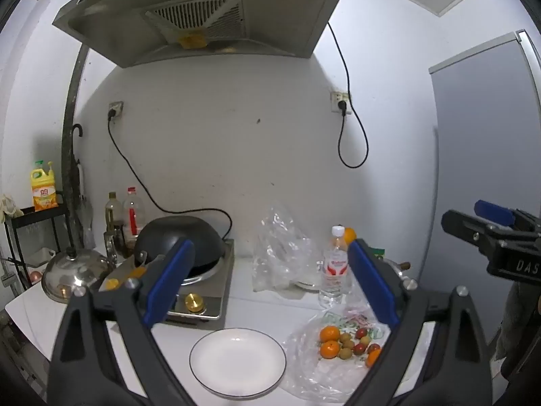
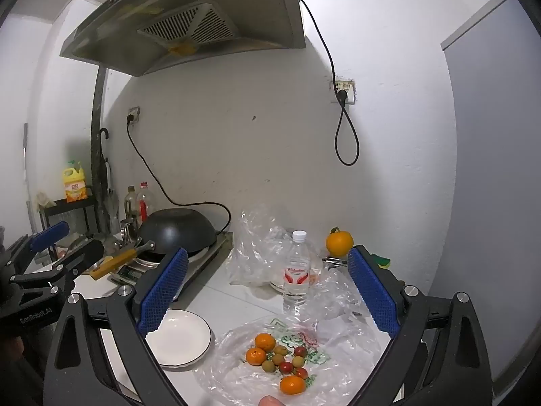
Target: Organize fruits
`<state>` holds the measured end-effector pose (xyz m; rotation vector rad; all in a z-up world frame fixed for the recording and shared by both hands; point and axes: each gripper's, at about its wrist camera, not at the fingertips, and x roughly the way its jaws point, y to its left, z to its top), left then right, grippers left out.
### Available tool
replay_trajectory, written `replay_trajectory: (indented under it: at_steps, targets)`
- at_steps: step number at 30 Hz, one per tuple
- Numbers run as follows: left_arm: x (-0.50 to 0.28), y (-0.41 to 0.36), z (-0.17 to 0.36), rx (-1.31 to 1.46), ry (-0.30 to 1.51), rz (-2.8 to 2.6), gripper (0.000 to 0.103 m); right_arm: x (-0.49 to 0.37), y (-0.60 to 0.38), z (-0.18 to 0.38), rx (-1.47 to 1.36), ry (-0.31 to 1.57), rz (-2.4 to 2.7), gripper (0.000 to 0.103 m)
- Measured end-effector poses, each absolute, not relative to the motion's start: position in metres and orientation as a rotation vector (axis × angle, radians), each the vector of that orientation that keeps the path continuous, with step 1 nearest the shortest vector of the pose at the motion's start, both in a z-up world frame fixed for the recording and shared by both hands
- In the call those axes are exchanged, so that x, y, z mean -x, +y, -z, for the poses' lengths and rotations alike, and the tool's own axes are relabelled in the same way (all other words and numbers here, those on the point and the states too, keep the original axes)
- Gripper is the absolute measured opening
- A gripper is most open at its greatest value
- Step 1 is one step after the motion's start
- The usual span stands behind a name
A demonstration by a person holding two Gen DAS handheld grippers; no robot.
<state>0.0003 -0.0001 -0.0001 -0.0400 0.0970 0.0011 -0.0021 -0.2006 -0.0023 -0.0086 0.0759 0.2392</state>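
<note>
Small fruits lie on a flattened clear plastic bag [image 1: 324, 368] [image 2: 236, 368] on the white counter: three tangerines [image 2: 265, 341] [image 1: 329, 334], several small red fruits [image 2: 286, 367] [image 1: 359, 348] and several tan round ones [image 2: 278, 359] [image 1: 347, 344]. An empty white plate [image 1: 237, 362] [image 2: 179, 338] sits left of the bag. My left gripper [image 1: 270, 284] is open and empty, held above the plate and bag. My right gripper [image 2: 267, 291] is open and empty above the bag; it also shows at the right edge of the left wrist view [image 1: 473, 223].
A water bottle [image 2: 296, 270] and crumpled plastic [image 2: 257, 247] stand behind the bag. A large orange [image 2: 339, 243] sits at the back right. A stove with an upturned black wok [image 2: 177, 233] is at left, with a steel lid [image 1: 72, 269], bottles and a rack.
</note>
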Motion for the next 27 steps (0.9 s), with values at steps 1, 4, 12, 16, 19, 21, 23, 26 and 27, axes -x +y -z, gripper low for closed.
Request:
replay_trajectory:
  at_steps: [1, 4, 12, 16, 19, 21, 23, 26, 27]
  targets:
    - [-0.0004, -0.0001, 0.0, 0.041, 0.097, 0.0, 0.094, 0.0021, -0.2, 0.0031, 0.011, 0.077, -0.241, 0.097]
    - [-0.0009, -0.0005, -0.0003, 0.04, 0.097, 0.0, 0.094, -0.0016, -0.1983, 0.0024, 0.015, 0.08, -0.246, 0.097]
    - [-0.0051, -0.0043, 0.0009, 0.038, 0.104, -0.007, 0.094, -0.0028, -0.1968, 0.0037, 0.018, 0.084, -0.248, 0.097]
    - [-0.0046, -0.0055, -0.0011, 0.034, 0.101, -0.007, 0.094, -0.0033, -0.1968, 0.0039, 0.017, 0.084, -0.248, 0.097]
    - [-0.0042, -0.0001, 0.0045, 0.027, 0.093, -0.004, 0.094, -0.0046, -0.1966, 0.0043, 0.016, 0.085, -0.249, 0.097]
    - [-0.004, -0.0003, 0.0048, 0.026, 0.091, -0.003, 0.094, -0.0046, -0.1968, 0.0042, 0.017, 0.084, -0.248, 0.097]
    - [-0.0038, -0.0002, 0.0055, 0.026, 0.091, -0.002, 0.094, -0.0046, -0.1969, 0.0045, 0.015, 0.085, -0.249, 0.097]
    - [-0.0044, 0.0, 0.0058, 0.026, 0.092, -0.003, 0.094, -0.005, -0.1966, 0.0032, 0.016, 0.083, -0.248, 0.097]
    - [-0.0052, 0.0002, 0.0059, 0.026, 0.092, -0.002, 0.094, -0.0056, -0.1966, 0.0038, 0.015, 0.084, -0.249, 0.097]
